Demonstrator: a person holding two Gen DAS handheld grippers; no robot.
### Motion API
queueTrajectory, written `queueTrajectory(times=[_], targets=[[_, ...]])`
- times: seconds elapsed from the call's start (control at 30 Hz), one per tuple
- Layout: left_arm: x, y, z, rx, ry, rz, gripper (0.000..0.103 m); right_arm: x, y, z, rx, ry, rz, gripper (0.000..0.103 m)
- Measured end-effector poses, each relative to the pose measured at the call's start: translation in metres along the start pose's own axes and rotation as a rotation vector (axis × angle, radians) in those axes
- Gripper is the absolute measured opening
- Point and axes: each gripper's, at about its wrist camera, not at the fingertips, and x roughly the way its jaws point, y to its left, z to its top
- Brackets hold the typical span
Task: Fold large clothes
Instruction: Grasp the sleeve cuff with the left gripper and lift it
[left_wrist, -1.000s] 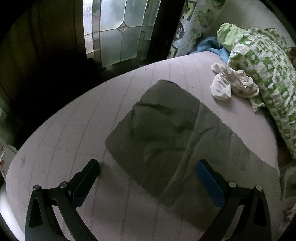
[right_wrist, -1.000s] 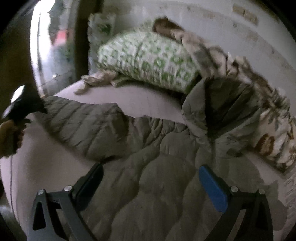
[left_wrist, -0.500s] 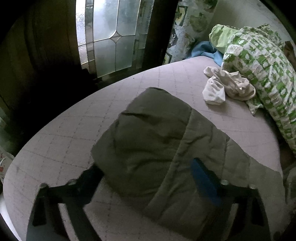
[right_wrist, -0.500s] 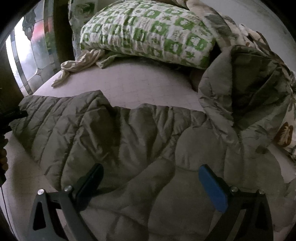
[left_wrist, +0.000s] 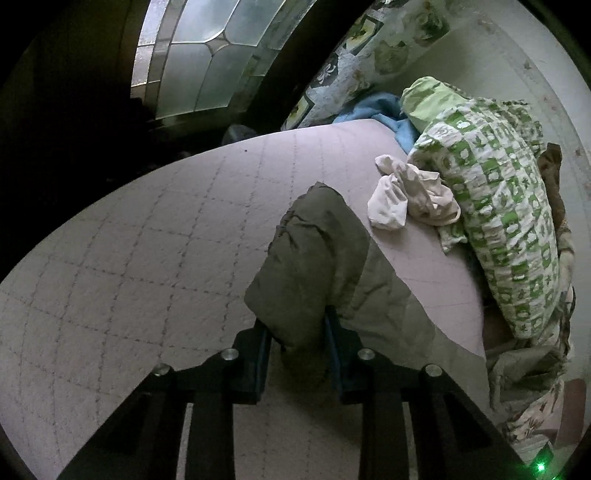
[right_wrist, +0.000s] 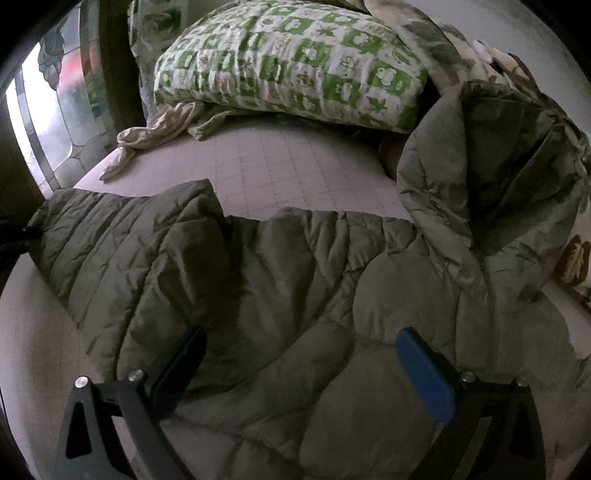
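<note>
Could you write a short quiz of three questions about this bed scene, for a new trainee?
1. True or false: the left gripper has its fingers closed on a sleeve end of the olive quilted jacket.
2. Which item lies beside the green-and-white patterned pillow? A) a cream crumpled garment B) a red towel C) a black shoe
3. Fill in: the right gripper hovers over the jacket with its fingers ____.

Key: 1 true; its fingers have just been closing and now pinch the sleeve. 2 A. 3 open, gripping nothing.
</note>
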Motion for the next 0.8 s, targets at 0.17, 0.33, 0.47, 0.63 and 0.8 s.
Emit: queueTrajectory(times=[0.17, 0.33, 0.47, 0.63, 0.8], targets=[[0.008, 0.004, -0.001, -0.071, -0.008, 0.005, 0.042, 0.001, -0.001, 0.001, -0.003, -0.003, -0.006, 0.103], [0.011, -0.007, -0.001, -0.025, -0.033, 0.034, 0.040, 0.016, -0.003, 0.010, 0.000, 0.016, -0.044, 0.103], [-0.004, -0.012, -0.001, -0.001, -0.084, 0.004, 0.021, 0.036, -0.001, 0.018, 0.004, 0.060, -0.067, 0.103], [-0.047, -0.039, 0.005, 0.109, -0.185, -0.039, 0.019, 0.053, 0.013, 0.020, -0.005, 0.088, -0.080, 0.103], [-0.083, -0.071, 0.015, 0.181, -0.231, -0.082, 0.019, 0.062, 0.020, 0.022, 0.009, 0.095, -0.106, 0.103]])
